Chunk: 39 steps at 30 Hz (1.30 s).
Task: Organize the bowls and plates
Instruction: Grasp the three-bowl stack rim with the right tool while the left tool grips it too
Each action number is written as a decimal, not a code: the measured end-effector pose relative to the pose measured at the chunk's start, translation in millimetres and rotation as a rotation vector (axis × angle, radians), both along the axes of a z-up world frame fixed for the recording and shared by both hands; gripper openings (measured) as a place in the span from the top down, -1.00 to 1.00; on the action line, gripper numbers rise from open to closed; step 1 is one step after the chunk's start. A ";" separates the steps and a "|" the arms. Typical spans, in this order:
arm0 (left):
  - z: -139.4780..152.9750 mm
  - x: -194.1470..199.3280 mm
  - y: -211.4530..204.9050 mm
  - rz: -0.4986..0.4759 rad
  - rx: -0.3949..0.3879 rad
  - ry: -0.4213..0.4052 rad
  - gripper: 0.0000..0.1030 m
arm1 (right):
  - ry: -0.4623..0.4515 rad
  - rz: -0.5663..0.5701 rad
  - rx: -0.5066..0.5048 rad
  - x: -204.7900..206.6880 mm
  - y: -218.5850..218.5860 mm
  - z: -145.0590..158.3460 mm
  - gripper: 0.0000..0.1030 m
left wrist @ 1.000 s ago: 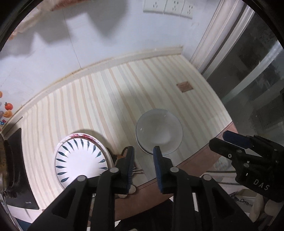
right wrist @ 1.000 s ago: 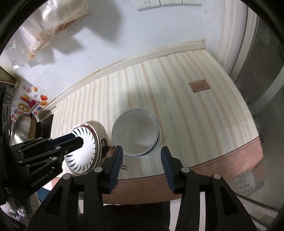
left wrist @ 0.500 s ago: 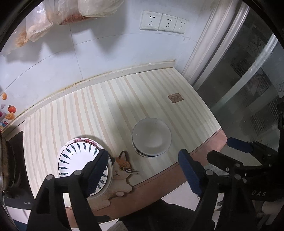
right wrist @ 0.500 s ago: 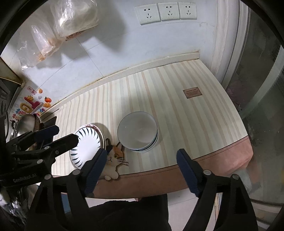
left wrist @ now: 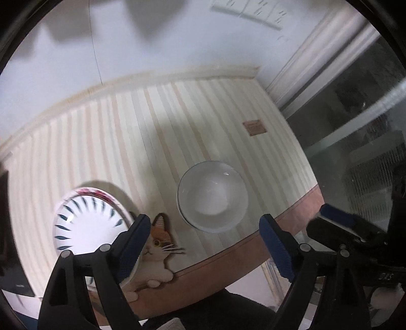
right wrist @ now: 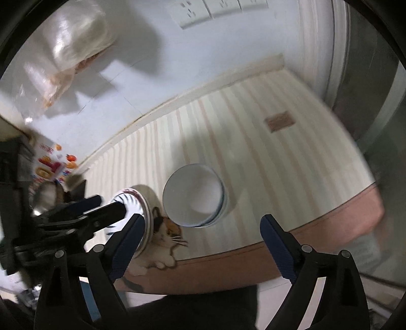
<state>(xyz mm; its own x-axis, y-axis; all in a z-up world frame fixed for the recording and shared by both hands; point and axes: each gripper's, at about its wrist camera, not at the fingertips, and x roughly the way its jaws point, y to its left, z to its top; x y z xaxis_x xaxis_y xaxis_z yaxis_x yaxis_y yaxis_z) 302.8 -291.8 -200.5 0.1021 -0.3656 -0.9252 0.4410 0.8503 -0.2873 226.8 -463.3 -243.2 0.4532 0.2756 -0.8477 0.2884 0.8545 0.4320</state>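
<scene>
A stack of white bowls (left wrist: 212,196) stands on the striped table near its front edge; it also shows in the right wrist view (right wrist: 194,195). To its left is a stack of plates, the top plate white with dark blue dashes (left wrist: 87,223), also seen in the right wrist view (right wrist: 134,203). My left gripper (left wrist: 203,243) is open and empty, above the front edge between plates and bowls. My right gripper (right wrist: 201,245) is open and empty, just in front of the bowls. Each gripper shows in the other's view, the right one (left wrist: 340,228) and the left one (right wrist: 83,210).
A cat-shaped mat (left wrist: 158,243) lies between the stacks at the table's front edge (left wrist: 228,253). A small brown label (left wrist: 254,127) sits far right on the striped table. A wall with sockets (right wrist: 213,7) is behind. Plastic bags (right wrist: 73,48) hang upper left. A glass door (left wrist: 355,114) is right.
Both grippers went from nearly shut to wide open, uncovering the cat mat. Since half a second ago both cameras have moved closer to the table; the frames are motion-blurred.
</scene>
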 end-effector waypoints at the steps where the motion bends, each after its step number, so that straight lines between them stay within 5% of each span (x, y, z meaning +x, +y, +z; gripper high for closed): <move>1: -14.0 9.2 -3.1 0.005 0.001 0.033 -0.70 | 0.004 -0.003 0.037 5.1 -4.5 -10.7 -0.83; 11: -108.7 61.5 -28.6 0.014 0.017 0.235 -0.69 | 0.118 0.038 0.324 54.1 -23.1 -157.5 -0.83; 18: -146.8 74.5 -38.1 0.003 0.020 0.331 -0.59 | 0.133 0.090 0.451 72.5 -15.9 -213.7 -0.83; 21: -162.3 74.9 -38.9 -0.008 0.016 0.383 -0.33 | 0.153 0.109 0.469 81.8 -12.3 -226.8 -0.74; 23: -170.2 73.9 -39.1 -0.015 0.002 0.416 -0.06 | 0.158 0.117 0.495 85.8 -9.6 -232.5 -0.46; 32: -163.0 70.4 -26.1 0.025 -0.018 0.391 -0.04 | 0.181 0.132 0.471 98.9 -1.0 -238.1 -0.13; 39: -160.8 66.4 -22.7 0.057 0.025 0.405 -0.04 | 0.227 0.123 0.492 102.4 -8.2 -240.4 -0.08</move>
<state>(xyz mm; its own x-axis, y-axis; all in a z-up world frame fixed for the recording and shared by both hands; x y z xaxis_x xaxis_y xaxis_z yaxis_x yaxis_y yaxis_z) 369.2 -314.6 -361.3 -0.2526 -0.3466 -0.9034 0.2484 0.8791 -0.4068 329.2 -471.5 -483.6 0.2137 0.7033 -0.6781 0.3321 0.6005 0.7274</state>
